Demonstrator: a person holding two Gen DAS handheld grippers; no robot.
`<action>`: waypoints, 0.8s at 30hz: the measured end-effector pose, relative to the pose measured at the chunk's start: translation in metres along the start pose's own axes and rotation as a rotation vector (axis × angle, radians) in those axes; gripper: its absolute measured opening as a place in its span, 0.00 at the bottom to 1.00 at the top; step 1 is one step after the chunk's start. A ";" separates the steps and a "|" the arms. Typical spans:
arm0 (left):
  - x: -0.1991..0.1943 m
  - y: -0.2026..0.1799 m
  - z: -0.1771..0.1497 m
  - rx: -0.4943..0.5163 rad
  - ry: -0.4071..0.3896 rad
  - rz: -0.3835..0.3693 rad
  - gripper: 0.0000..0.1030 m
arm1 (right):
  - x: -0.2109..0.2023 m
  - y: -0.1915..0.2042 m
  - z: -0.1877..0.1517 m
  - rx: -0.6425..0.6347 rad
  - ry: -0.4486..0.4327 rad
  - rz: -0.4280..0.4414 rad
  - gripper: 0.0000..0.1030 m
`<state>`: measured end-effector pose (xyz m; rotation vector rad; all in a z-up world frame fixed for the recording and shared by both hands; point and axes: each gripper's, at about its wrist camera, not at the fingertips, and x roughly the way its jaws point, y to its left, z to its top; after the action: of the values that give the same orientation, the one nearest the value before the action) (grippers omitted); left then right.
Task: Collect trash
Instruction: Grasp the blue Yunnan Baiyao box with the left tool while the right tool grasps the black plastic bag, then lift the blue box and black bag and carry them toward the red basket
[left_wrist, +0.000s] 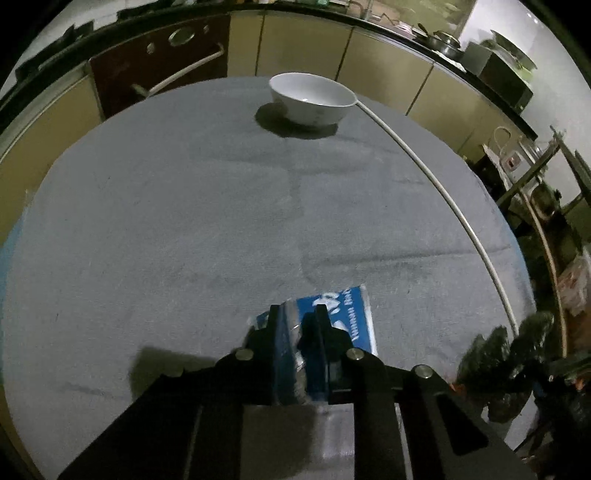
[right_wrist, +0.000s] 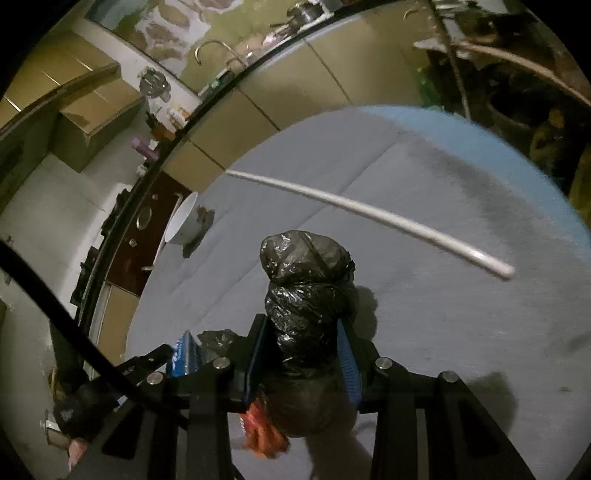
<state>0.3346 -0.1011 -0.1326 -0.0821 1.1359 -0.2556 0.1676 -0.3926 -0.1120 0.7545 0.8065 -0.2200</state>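
On your grey-covered table (left_wrist: 184, 221) a white bowl (left_wrist: 310, 98) and white rod (right_wrist: 369, 208) remain. Your right hand-held gripper (right_wrist: 306, 343) clamps the twisted black trash bag (right_wrist: 308, 280); your left hand-held gripper (left_wrist: 297, 325) pinches the blue wrapper (left_wrist: 351, 314), not yet bagged.

The grey table (left_wrist: 166, 221) lies mostly bare: a broad open stretch runs from the near edge to the far side. A white bowl (left_wrist: 312, 98) stands at the far edge. A long white rod (left_wrist: 443, 199) crosses the right part, fencing off that side.
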 end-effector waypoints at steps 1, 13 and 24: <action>-0.003 0.003 -0.001 -0.013 0.003 -0.012 0.17 | -0.007 -0.005 -0.002 -0.001 -0.011 -0.004 0.38; 0.003 -0.055 -0.011 0.084 -0.048 0.156 0.69 | -0.049 -0.036 -0.024 -0.026 -0.064 0.010 0.38; 0.020 -0.034 -0.017 0.027 -0.034 0.149 0.60 | -0.055 -0.041 -0.039 -0.072 -0.057 0.032 0.38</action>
<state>0.3221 -0.1378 -0.1512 0.0223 1.0991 -0.1362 0.0889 -0.4010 -0.1116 0.6899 0.7437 -0.1820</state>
